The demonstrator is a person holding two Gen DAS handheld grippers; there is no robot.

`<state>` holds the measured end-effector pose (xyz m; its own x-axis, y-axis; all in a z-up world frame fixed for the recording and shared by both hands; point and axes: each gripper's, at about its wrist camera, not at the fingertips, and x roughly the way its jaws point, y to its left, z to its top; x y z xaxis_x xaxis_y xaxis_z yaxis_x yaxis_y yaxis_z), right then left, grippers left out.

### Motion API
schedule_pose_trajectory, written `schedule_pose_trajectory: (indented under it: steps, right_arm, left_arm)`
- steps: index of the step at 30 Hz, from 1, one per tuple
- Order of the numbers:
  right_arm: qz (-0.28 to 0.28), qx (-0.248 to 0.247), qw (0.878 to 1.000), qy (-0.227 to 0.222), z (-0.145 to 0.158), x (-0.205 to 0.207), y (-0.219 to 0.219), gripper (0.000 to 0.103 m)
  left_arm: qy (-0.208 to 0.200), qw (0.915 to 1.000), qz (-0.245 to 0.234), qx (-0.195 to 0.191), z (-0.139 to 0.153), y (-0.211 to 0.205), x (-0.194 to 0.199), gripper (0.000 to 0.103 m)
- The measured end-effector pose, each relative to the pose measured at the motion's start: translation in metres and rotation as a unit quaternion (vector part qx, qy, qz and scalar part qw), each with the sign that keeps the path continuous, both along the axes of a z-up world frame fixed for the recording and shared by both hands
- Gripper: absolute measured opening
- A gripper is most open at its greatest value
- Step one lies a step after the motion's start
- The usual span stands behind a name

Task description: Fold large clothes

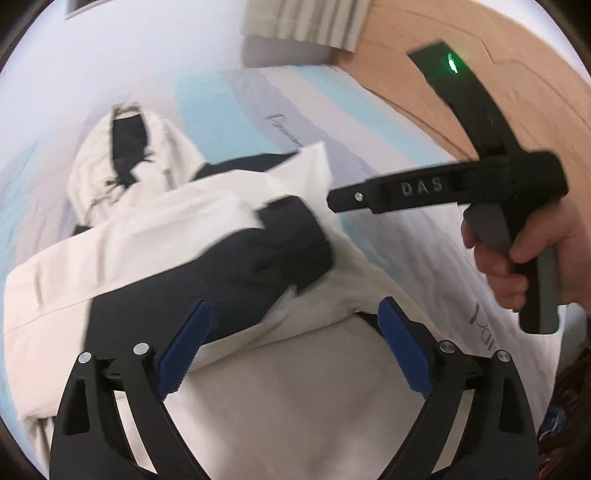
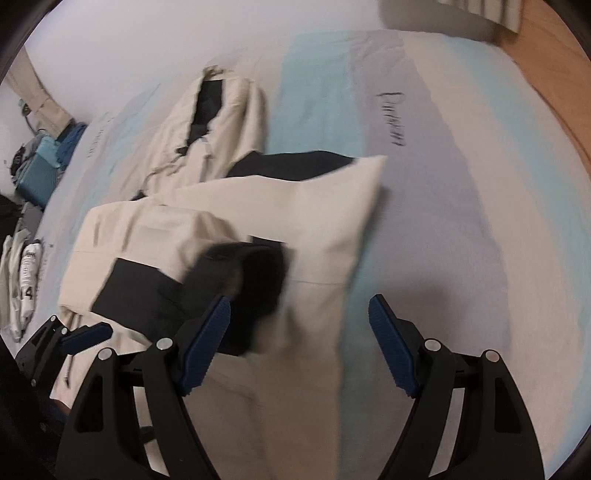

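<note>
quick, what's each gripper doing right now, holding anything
left gripper: jaws open, nothing held, the jacket lies below.
right gripper: jaws open, nothing held.

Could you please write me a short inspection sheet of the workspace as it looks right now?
Surface: bed sheet, striped white, grey and light blue, with printed lettering.
Job's things: cream and black jacket lying partly folded, hood at the far end.
Clutter: bags and clothes beside the bed.
Grippers: left gripper open above the jacket; right gripper open, nothing held.
Cables: nothing seen.
Surroundings: wooden floor, curtain, white wall.
</note>
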<state>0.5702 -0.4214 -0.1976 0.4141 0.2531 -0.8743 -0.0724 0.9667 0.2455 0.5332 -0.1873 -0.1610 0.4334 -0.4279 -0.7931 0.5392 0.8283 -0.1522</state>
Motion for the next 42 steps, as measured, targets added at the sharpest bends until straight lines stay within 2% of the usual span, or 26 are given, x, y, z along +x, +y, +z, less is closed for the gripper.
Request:
schedule_pose_trajectory:
  steps: [3, 6, 8, 9, 10, 11, 14, 17, 22, 27, 30, 35, 42]
  right_arm:
    - [0.023, 0.010, 1.000, 0.018, -0.006, 0.012, 0.026, 0.074]
    - [0.030, 0.006, 0.999, 0.037, -0.019, 0.024, 0.043, 0.074]
    - [0.026, 0.023, 0.998, 0.058, -0.031, 0.032, 0.048, 0.072]
    - [0.025, 0.038, 0.997, 0.066, -0.036, 0.034, 0.050, 0.054]
    - [0.027, 0.050, 0.996, 0.074, -0.041, 0.037, 0.052, 0.042]
    - [0.024, 0.044, 0.996, 0.075, -0.042, 0.037, 0.054, 0.023]
    - [0.007, 0.032, 0.998, 0.062, -0.037, 0.035, 0.052, 0.014]
    - [-0.011, -0.018, 0.999, 0.038, -0.027, 0.031, 0.047, 0.011]
    - [-0.021, -0.102, 0.995, 0.008, -0.017, 0.030, 0.038, 0.010]
    - [-0.024, -0.156, 0.987, 0.030, -0.045, 0.035, 0.034, 0.011]
    - [-0.020, -0.173, 0.984, 0.032, -0.059, 0.038, 0.039, 0.011]
    - [-0.037, -0.166, 0.984, 0.050, -0.076, 0.043, 0.036, 0.014]
    - [-0.024, -0.182, 0.981, 0.068, -0.088, 0.052, 0.044, 0.017]
  left_arm:
    - [-0.011, 0.9993, 0.033, 0.014, 0.008, 0.038, 0.016, 0.092]
    - [-0.015, 0.9961, 0.077, 0.042, 0.005, 0.085, 0.042, 0.092]
    - [-0.021, 0.9936, 0.099, 0.052, 0.002, 0.118, 0.058, 0.092]
    - [-0.029, 0.9910, 0.112, 0.068, 0.000, 0.137, 0.067, 0.092]
    - [-0.032, 0.9891, 0.122, 0.076, -0.001, 0.153, 0.076, 0.092]
    - [-0.029, 0.9863, 0.140, 0.083, -0.004, 0.174, 0.086, 0.092]
    - [-0.009, 0.9793, 0.185, 0.083, -0.008, 0.213, 0.107, 0.091]
    - [0.001, 0.9736, 0.208, 0.093, -0.013, 0.237, 0.114, 0.090]
    - [0.015, 0.9739, 0.198, 0.110, -0.023, 0.233, 0.120, 0.086]
    - [0.026, 0.9745, 0.185, 0.124, -0.046, 0.223, 0.122, 0.086]
    - [0.030, 0.9744, 0.183, 0.127, -0.055, 0.223, 0.126, 0.087]
    - [0.045, 0.9736, 0.176, 0.138, -0.070, 0.227, 0.131, 0.087]
    - [0.078, 0.9729, 0.169, 0.136, -0.086, 0.229, 0.141, 0.089]
